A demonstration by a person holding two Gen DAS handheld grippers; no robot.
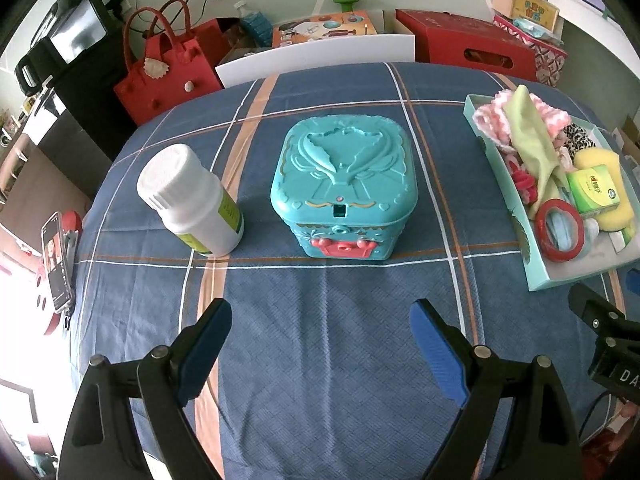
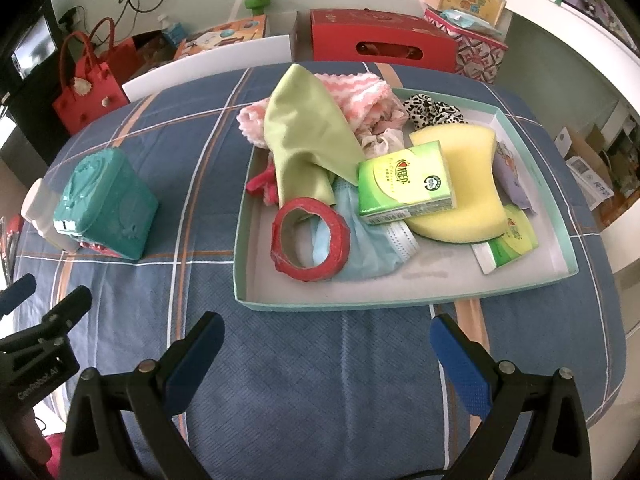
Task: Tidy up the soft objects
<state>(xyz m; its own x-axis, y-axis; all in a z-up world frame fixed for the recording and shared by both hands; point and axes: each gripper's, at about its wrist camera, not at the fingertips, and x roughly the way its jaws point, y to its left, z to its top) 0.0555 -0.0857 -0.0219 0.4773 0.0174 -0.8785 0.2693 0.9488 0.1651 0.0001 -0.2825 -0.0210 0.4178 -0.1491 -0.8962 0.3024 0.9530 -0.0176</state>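
On the blue plaid worktop (image 1: 320, 360), seen from the left wrist, a white bottle (image 1: 191, 200) stands at 10 o'clock from the left hand-held gripper (image 1: 322, 324), tilted by the lens, with a teal box (image 1: 344, 184) just to its right at 12 o'clock, lid shut, the two apart. The left hand-held gripper hangs over bare cloth with its blue pads spread wide and nothing between them: released. At 2 o'clock sits the tray (image 1: 504, 184), pale teal rim, holding the soft things. From the right wrist the tray (image 2: 242, 216) lies at 12 o'clock from the right hand-held gripper (image 2: 326, 330), whose pads also stand wide apart over the cloth, holding nothing. Inside the tray, going left to right: a red tape ring (image 2: 310, 240) near the front left corner, resting on a blue face mask (image 2: 364, 248); a green cloth (image 2: 308, 140) draped toward the back left, over a pink knitted cloth (image 2: 356, 92) that spills past the far rim; a green tissue pack (image 2: 404, 182) lying on a yellow sponge (image 2: 468, 188); a leopard scrunchie (image 2: 434, 112) at the back; and a second tissue pack (image 2: 508, 244) at the front right. A small red item (image 2: 262, 186) shows beside the green cloth; possibly a hair tie, but it is mostly hidden.
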